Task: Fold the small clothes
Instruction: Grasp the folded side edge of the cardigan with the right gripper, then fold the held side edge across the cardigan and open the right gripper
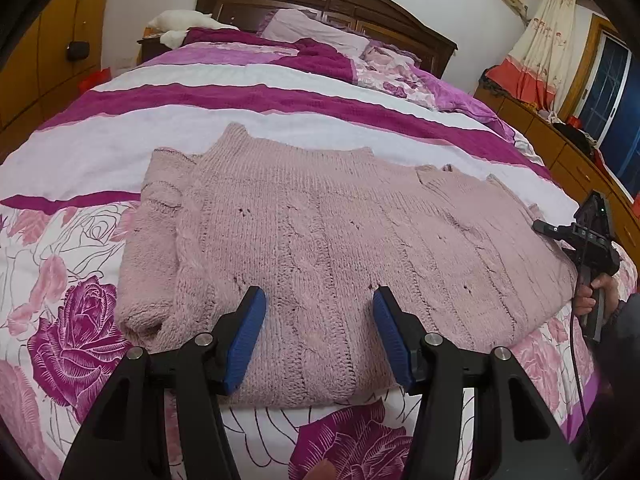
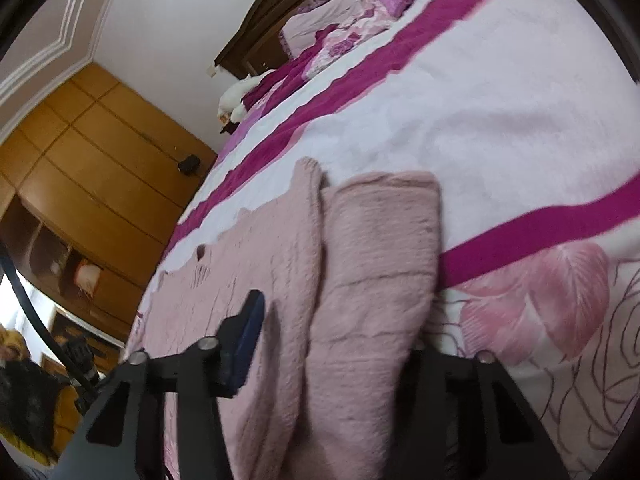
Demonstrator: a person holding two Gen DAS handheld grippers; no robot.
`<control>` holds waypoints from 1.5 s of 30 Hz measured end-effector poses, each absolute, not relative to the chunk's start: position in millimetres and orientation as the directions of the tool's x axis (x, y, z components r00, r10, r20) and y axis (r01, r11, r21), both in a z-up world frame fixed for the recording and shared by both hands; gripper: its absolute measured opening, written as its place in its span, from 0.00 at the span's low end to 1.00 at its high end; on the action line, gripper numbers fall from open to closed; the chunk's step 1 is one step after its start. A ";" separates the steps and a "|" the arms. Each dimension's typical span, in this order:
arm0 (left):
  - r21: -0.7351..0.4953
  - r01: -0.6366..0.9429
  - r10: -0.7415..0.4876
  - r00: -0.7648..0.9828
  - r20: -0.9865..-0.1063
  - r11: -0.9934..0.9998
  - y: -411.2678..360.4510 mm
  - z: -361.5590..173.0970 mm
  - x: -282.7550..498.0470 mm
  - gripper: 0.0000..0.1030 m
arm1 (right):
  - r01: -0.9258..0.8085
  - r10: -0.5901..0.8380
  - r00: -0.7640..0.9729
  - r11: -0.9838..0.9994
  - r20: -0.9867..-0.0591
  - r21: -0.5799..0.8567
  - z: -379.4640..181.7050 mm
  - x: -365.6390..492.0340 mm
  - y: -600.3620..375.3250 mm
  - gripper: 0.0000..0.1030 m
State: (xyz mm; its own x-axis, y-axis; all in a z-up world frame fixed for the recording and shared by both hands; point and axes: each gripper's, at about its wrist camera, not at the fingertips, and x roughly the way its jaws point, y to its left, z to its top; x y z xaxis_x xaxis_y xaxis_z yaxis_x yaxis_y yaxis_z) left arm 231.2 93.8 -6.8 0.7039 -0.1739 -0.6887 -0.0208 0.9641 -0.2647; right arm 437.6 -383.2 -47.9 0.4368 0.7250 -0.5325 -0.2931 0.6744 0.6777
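Tongs, left (image 1: 319,300): blue pads spread apart, released, poised over the near hem of the sweater with nothing pinched between them. Tongs, right (image 2: 332,336): jaws straddling the folded sleeve; one blue pad shows to the left of the fabric, the other is hidden under it, so a firm pinch cannot be told. In the left wrist view these right tongs (image 1: 588,236) appear far off to the right, at the sweater's edge, carried in a hand (image 1: 596,294).

Bed (image 1: 120,140): spread beneath and ahead of both tongs, covered in a white and magenta striped blanket, with a rose-print sheet nearest the tongs.

Headboard (image 1: 320,0): dark wood, far ahead of the left tongs, with a pillow (image 1: 312,28) before it.

Wardrobe (image 2: 92,168): orange-brown panels, left of the right tongs.

Sweater (image 1: 340,220): dusty pink cable knit, lying flat across the bed directly ahead of the left tongs, stretching left and right of them.

Sleeve (image 2: 376,272): same knit, folded lengthwise, running forward from between the right tongs, beside the sweater body.
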 end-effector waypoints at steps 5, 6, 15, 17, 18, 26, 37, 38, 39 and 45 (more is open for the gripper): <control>-0.264 -0.022 -0.171 0.708 -0.685 0.964 95.6 -7.7 228.8 0.31 | -0.268 0.709 0.442 0.689 -0.550 0.673 -52.1 437.3 -386.9 0.18; -0.264 -0.023 -0.171 0.709 -0.685 0.964 95.4 -7.6 228.2 0.31 | -0.273 0.692 0.448 0.709 -0.566 0.651 -50.0 436.4 -383.8 0.16; -0.294 -0.026 -0.187 0.716 -0.672 0.956 101.4 -4.9 223.5 0.31 | -0.285 0.616 0.479 0.783 -0.625 0.554 -22.4 429.2 -372.9 0.12; -0.295 -0.024 -0.189 0.719 -0.669 0.955 102.7 -3.8 221.6 0.31 | -0.281 0.604 0.480 0.793 -0.636 0.541 -16.4 428.9 -369.5 0.12; -0.297 -0.024 -0.189 0.720 -0.667 0.955 103.2 -3.3 220.6 0.31 | -0.279 0.596 0.483 0.799 -0.642 0.533 -12.7 428.0 -368.0 0.12; -0.295 -0.018 -0.188 0.734 -0.653 0.955 109.8 4.0 207.8 0.31 | -0.281 0.530 0.487 0.847 -0.694 0.451 17.5 424.5 -346.0 0.12; -0.289 -0.096 -0.096 0.806 -0.584 0.953 148.6 19.8 184.2 0.31 | -0.254 0.474 0.502 0.880 -0.723 0.401 57.0 413.7 -310.0 0.12; -0.281 -0.111 -0.076 0.812 -0.578 0.953 154.0 20.7 181.6 0.31 | -0.256 0.475 0.501 0.880 -0.723 0.400 59.9 413.5 -307.4 0.12; -0.284 -0.117 -0.070 0.817 -0.573 0.952 158.7 21.0 179.8 0.31 | -0.258 0.475 0.501 0.880 -0.724 0.399 62.9 413.1 -304.2 0.12; -0.302 -0.191 -0.021 0.816 -0.578 0.934 186.5 12.9 172.6 0.31 | -0.273 0.461 0.495 0.887 -0.736 0.372 82.7 408.8 -273.4 0.12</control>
